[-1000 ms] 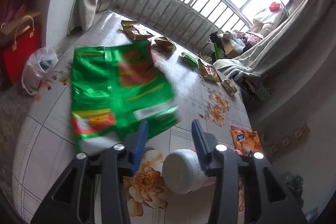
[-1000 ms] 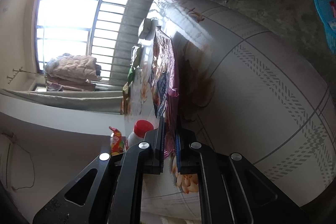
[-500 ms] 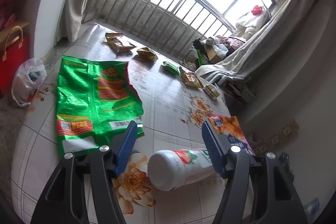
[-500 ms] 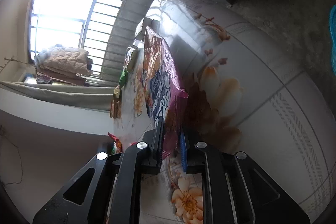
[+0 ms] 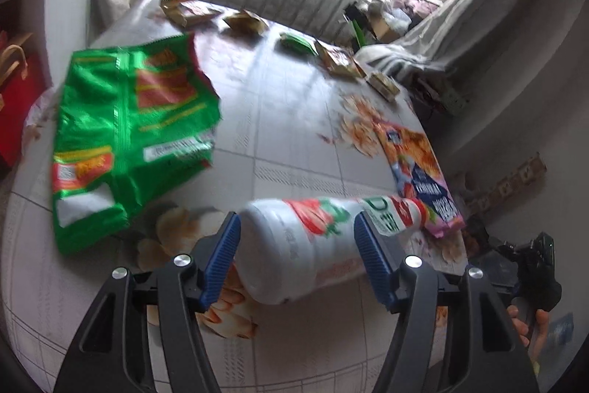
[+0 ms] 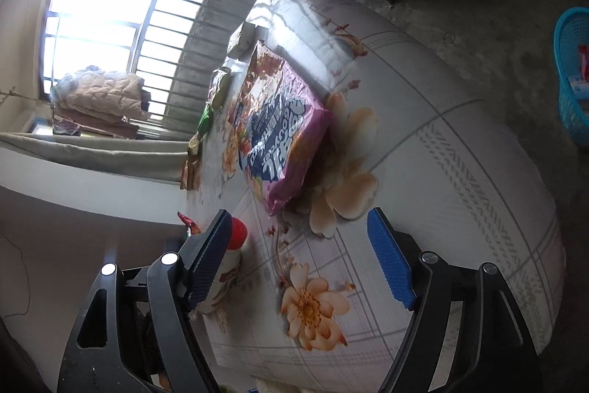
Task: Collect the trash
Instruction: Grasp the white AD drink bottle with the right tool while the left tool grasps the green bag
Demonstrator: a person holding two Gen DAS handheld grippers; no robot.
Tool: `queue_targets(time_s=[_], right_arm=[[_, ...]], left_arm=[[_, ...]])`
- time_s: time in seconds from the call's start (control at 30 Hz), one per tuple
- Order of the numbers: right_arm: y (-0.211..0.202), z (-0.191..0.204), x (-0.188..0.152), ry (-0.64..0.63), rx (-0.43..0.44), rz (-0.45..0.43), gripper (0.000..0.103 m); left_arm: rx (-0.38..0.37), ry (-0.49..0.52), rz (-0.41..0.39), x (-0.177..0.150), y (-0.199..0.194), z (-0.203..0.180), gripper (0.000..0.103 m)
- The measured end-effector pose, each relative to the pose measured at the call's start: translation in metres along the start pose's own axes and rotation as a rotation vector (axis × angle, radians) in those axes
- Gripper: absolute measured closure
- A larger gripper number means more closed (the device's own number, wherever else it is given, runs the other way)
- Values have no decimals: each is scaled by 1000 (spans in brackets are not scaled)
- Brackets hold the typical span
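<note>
My left gripper (image 5: 296, 247) is open, its blue fingers on either side of a white plastic bottle (image 5: 313, 245) with a red cap that lies on its side on the flowered table (image 5: 287, 120). A big green snack bag (image 5: 129, 131) lies flat to the left. A pink and blue snack bag (image 5: 419, 168) lies beyond the bottle at the right. My right gripper (image 6: 300, 255) is open and empty above the table. The pink bag (image 6: 279, 131) lies just ahead of it. The bottle (image 6: 230, 267) shows behind its left finger.
Several small wrappers (image 5: 331, 58) lie along the table's far edge by the window railing. A red bag (image 5: 14, 91) and a plastic bag stand on the floor at the left. A blue basket (image 6: 572, 76) stands on the floor at the right.
My right gripper has opened and let go of the pink bag, which now lies flat on the table. My left gripper has moved forward around the white bottle.
</note>
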State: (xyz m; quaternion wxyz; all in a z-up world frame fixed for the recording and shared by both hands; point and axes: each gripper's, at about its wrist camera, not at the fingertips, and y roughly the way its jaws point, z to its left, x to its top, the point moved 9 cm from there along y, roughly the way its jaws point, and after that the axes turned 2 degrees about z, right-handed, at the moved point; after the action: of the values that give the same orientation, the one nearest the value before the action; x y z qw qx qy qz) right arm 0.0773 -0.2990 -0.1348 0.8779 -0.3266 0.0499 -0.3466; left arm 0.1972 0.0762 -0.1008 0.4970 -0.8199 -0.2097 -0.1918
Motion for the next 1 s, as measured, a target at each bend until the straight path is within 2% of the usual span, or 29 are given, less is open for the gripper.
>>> queue_targets(time_s=[0.1, 0.17, 0.23, 0.3, 0.37, 0.43, 0.53, 0.63, 0.77, 1.0], right_arm=[[-8, 4, -8, -29, -5, 0, 31], [-10, 9, -12, -54, -11, 2, 31], [-8, 15, -15, -71, -7, 13, 31], [-2, 22, -18, -91, -1, 31, 31], [7, 30, -23, -115, -3, 51, 31], [15, 38, -28, -130, 4, 72, 31], [29, 48, -37, -141, 18, 104, 31], [45, 58, -44, -155, 19, 140, 31], [66, 77, -49, -183, 18, 173, 28], [104, 99, -49, -214, -31, 225, 25]], left_arm=[[-39, 59, 24, -12, -2, -17, 41], [-106, 66, 60, -23, -3, -29, 41], [-218, 70, 125, -40, -4, -45, 41], [-299, 85, 171, -55, -8, -59, 41], [-352, 101, 199, -65, -14, -70, 41], [-378, 104, 186, -65, -22, -74, 40], [-368, 99, 127, -58, -33, -67, 40], [-316, 78, 91, -49, -36, -51, 40], [-265, 25, 87, -45, -30, -29, 40], [-244, -14, 91, -49, -24, -11, 40]])
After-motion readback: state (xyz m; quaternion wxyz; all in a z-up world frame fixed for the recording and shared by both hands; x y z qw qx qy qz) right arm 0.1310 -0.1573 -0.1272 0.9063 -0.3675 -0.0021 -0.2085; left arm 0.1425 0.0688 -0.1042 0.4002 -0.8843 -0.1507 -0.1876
